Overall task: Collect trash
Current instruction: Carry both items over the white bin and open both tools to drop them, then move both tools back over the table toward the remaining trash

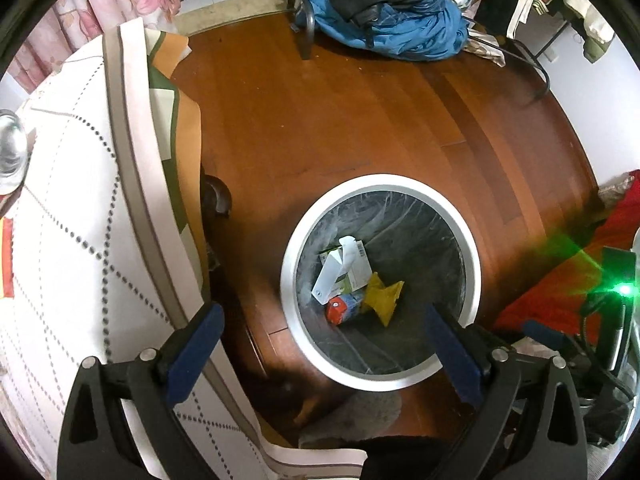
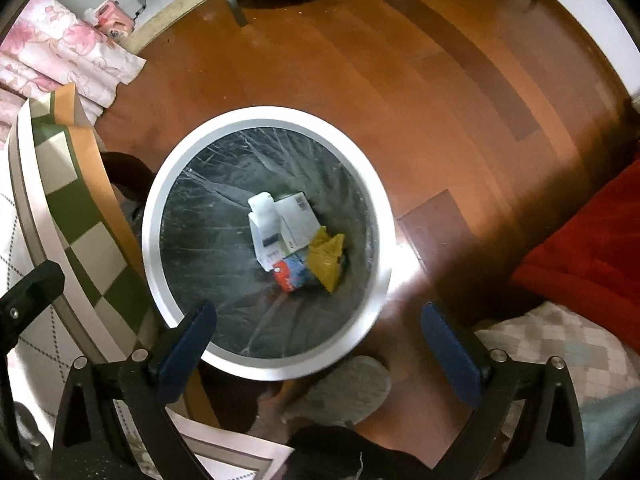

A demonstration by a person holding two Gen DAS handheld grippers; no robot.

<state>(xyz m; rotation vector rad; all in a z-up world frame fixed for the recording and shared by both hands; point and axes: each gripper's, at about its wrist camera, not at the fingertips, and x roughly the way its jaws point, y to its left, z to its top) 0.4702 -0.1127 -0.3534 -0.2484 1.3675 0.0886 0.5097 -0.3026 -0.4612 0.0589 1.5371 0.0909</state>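
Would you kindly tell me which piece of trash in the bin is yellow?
The crumpled yellow wrapper, lying at the bottom of the bin beside the white carton and the red-and-blue packet. The other pieces are white or red and blue.

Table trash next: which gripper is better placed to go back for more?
Left, probably. Both grippers are open and empty above the bin, but the left gripper sits right at the table edge; the right gripper hangs further off.

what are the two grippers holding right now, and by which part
Nothing. The left gripper and the right gripper both stand open and empty above the trash bin; the trash lies at its bottom.
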